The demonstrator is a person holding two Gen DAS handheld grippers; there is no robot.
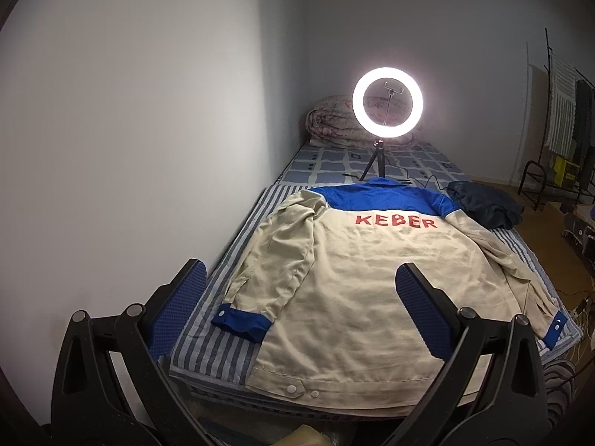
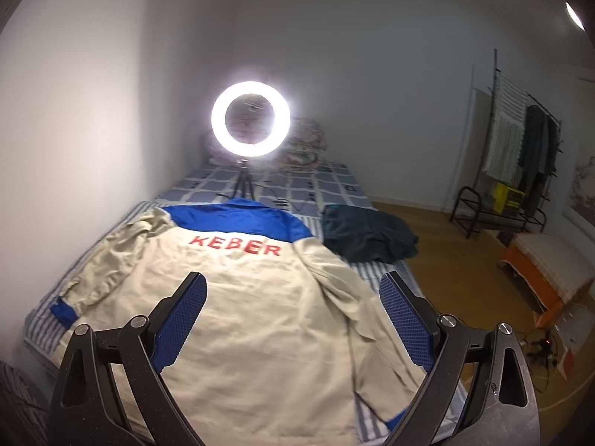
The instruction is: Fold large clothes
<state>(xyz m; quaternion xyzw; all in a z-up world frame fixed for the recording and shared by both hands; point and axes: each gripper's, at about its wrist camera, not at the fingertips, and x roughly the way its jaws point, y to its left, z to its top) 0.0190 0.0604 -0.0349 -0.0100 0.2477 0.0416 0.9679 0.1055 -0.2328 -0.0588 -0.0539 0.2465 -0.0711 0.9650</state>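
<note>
Two grippers, left (image 1: pixel 300 288) and right (image 2: pixel 293 293), hover spread wide and empty above a flat beige jacket (image 1: pixel 368 278) on a bed (image 1: pixel 208 338).

Left claw (image 1: pixel 299 275): black plastic arms, silver round screws at the pivots, blue dimpled pads on the inner finger faces. Right claw (image 2: pixel 293 284): same black frame, silver screws, blue textured pads.

A home bedroom: bed (image 1: pixel 238 338) against the wall, folded quilt (image 1: pixel 334 122), clothes rack (image 2: pixel 520 141).

Jacket (image 1: pixel 357 282) lies on bed (image 1: pixel 208 319), ring light (image 1: pixel 387 101) behind it
</note>
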